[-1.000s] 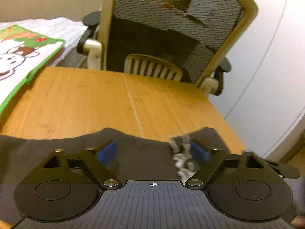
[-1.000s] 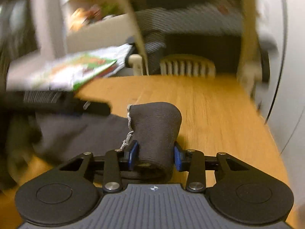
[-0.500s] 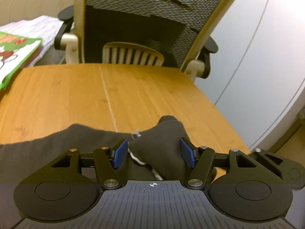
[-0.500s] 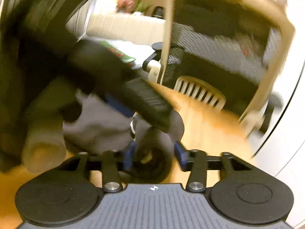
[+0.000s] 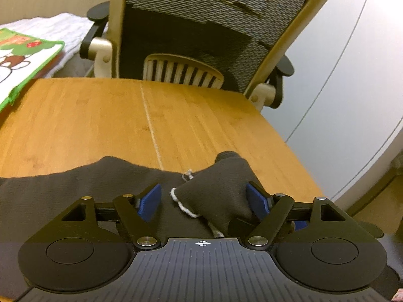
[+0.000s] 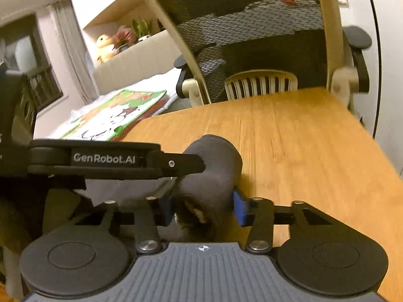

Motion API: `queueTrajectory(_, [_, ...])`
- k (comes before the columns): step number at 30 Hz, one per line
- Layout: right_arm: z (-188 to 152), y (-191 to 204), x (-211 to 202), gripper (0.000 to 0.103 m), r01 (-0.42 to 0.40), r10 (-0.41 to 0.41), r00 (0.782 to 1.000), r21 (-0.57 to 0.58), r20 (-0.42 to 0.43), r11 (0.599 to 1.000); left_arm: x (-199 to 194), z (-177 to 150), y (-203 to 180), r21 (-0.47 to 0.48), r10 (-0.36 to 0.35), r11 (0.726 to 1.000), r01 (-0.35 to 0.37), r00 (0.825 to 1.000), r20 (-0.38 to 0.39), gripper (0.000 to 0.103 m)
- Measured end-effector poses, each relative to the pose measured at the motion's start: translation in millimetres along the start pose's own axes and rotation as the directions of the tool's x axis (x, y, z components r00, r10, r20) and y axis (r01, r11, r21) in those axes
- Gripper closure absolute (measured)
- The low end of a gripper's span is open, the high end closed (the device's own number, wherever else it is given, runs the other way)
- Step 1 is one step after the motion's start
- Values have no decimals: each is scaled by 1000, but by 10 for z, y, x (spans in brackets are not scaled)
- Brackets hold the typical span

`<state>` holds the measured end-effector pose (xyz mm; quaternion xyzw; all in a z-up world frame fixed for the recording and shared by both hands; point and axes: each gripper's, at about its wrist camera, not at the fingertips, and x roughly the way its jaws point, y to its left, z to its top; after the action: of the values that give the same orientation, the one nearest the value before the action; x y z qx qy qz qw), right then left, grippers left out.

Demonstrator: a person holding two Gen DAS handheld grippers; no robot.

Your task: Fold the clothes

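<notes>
A dark grey garment [image 5: 88, 188] lies on the wooden table [image 5: 176, 115]. Its bunched end [image 5: 221, 188], edged with white stitching, sits between the fingers of my left gripper [image 5: 202, 201]. Those jaws are opening: the cloth leans on the right pad, and a gap shows at the left pad. In the right wrist view the same rolled end [image 6: 214, 166] is squeezed between both blue pads of my right gripper [image 6: 202, 207], whose jaws are closing on it. One of the left gripper's fingers [image 6: 181, 163] reaches in from the left and touches the roll.
A mesh-backed office chair [image 5: 214, 25] stands against the table's far edge. A green-bordered cartoon cloth [image 5: 22, 58] lies at the far left on white bedding. A pale wall [image 5: 365, 75] runs close along the table's right edge. Bare wood [image 6: 302, 151] stretches ahead.
The left jaws have spread wider around the bunched end. The right view has rolled back to level, and the left gripper now lies flat at its left instead of crossing it diagonally.
</notes>
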<state>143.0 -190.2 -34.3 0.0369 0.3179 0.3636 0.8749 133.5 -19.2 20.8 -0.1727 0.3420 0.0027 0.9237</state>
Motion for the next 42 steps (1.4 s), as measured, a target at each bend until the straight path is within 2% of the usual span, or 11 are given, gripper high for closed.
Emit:
queueTrajectory(4, [55, 117, -111, 66, 70, -69, 998, -143, 11, 987, -105, 42, -66, 16, -20, 1000, 20, 999, 25, 22])
queueTrajectory(8, [6, 367, -124, 67, 220, -213, 975, -379, 62, 899, -201, 120, -79, 17, -11, 1000, 10, 998, 61, 22])
queueTrajectory(13, [-159, 699, 21, 64, 264, -254, 963, -536, 94, 802, -104, 75, -157, 56, 1, 998, -3, 999, 36, 19])
queueTrajectory(15, [-206, 749, 29, 56, 234, -226, 971, -550, 83, 802, -51, 16, -136, 103, 68, 992, -71, 997, 35, 18])
queueTrajectory(17, [-200, 720, -20, 52, 176, -170, 984, -526, 61, 832, -22, -39, -50, 130, 122, 983, -126, 992, 40, 16])
queueTrajectory(21, [-135, 531, -200, 20, 75, -64, 997, -422, 41, 904, -47, -89, 127, 101, 145, 984, -148, 989, 42, 15])
queueTrajectory(26, [-79, 198, -350, 13, -13, 21, 999, -225, 33, 974, -85, -160, 307, 41, 134, 990, -135, 990, 39, 12])
queueTrajectory(30, [-67, 11, -310, 37, -85, 86, 996, -66, 20, 994, -104, -204, 446, -7, 109, 994, -109, 993, 35, 12])
queueTrajectory(38, [-53, -205, 172, 37, -107, 117, 992, 211, -36, 972, -138, -233, 486, -16, 98, 995, -97, 994, 39, 13])
queueTrajectory(40, [-85, -235, 200, 56, -153, 165, 986, 253, -25, 955, -155, -237, 494, -19, 97, 995, -96, 994, 40, 13])
queueTrajectory(42, [-52, -199, 162, 62, -143, 151, 988, 222, -18, 964, -181, -218, 507, -43, 89, 995, -87, 995, 36, 14])
